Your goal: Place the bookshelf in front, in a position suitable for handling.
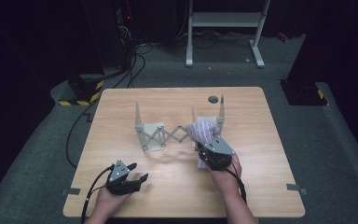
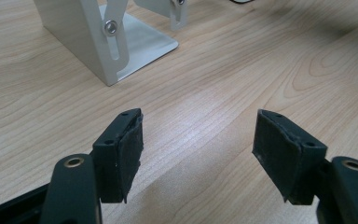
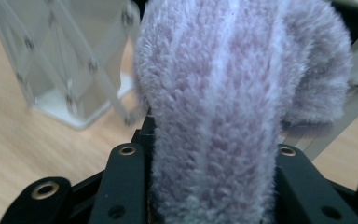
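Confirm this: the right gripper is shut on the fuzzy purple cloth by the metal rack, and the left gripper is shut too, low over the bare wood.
One thing is wrong: the left gripper is open, not shut. The left gripper view shows its jaws wide apart over the table. The right gripper is indeed shut on the fuzzy purple cloth by the metal rack.

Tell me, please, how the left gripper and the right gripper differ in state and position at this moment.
The left gripper has its jaws spread wide with nothing between them, while the right gripper is shut on a fuzzy lilac striped cloth. The left gripper sits low over bare wooden table, short of the white scissor-lattice rack; the right gripper is up at the rack's right end. Both are black, hand-held and trail a cable.
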A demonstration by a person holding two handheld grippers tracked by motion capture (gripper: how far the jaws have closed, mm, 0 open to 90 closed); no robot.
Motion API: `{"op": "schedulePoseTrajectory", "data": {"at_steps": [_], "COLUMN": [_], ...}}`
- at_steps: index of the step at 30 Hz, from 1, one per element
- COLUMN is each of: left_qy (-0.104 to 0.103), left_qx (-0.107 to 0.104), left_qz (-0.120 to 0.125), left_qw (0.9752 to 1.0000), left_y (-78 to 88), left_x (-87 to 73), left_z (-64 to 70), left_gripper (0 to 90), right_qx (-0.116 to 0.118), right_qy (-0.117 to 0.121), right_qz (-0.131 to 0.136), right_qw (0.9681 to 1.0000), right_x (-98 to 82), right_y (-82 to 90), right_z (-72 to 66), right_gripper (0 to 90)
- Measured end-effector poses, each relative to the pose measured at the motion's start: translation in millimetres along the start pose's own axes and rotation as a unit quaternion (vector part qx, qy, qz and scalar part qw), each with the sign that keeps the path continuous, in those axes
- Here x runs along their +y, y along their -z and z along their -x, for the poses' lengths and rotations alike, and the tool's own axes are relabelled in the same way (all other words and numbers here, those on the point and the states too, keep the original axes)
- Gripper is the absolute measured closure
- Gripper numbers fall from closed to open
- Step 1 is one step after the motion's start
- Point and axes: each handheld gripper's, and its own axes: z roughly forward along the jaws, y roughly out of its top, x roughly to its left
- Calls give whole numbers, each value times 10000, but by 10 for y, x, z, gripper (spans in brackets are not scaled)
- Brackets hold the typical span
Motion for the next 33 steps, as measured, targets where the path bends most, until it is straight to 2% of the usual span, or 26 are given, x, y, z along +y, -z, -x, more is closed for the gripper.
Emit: {"op": "schedulePoseTrajectory", "data": {"at_steps": [3, 5, 13, 19, 22, 25, 27, 33], "left_qy": [12, 23, 23, -10, -10, -26, -17, -27], "left_qx": [14, 19, 2, -17, -14, -19, -27, -50], "left_qz": [11, 19, 20, -3, -9, -4, -14, -13], "left_qw": [10000, 10000, 10000, 10000, 10000, 10000, 10000, 10000], "left_y": [7, 10, 7, -5, -6, -7, -10, -21], "left_x": [-4, -4, 1, 2, 2, 4, 5, 11], "left_z": [-2, -2, -2, 11, 11, 10, 12, 17], "left_gripper": [331, 331, 331, 331, 331, 331, 331, 331], "right_qx": [10, 53, 128, 77, 121, 254, 350, 441], "right_qy": [-52, -101, -245, -301, -324, -410, -423, -320], "right_qz": [174, 137, -491, -690, -1059, -1560, -1769, -1823], "right_qw": [9998, 9998, 9984, 9971, 9938, 9866, 9827, 9817], "right_x": [49, 37, -208, -309, -380, -468, -514, -535], "right_y": [55, 44, -203, -306, -383, -480, -523, -527], "right_z": [8, 8, 8, 20, 28, 42, 44, -7], "right_gripper": [636, 637, 644, 651, 653, 653, 652, 652]}}
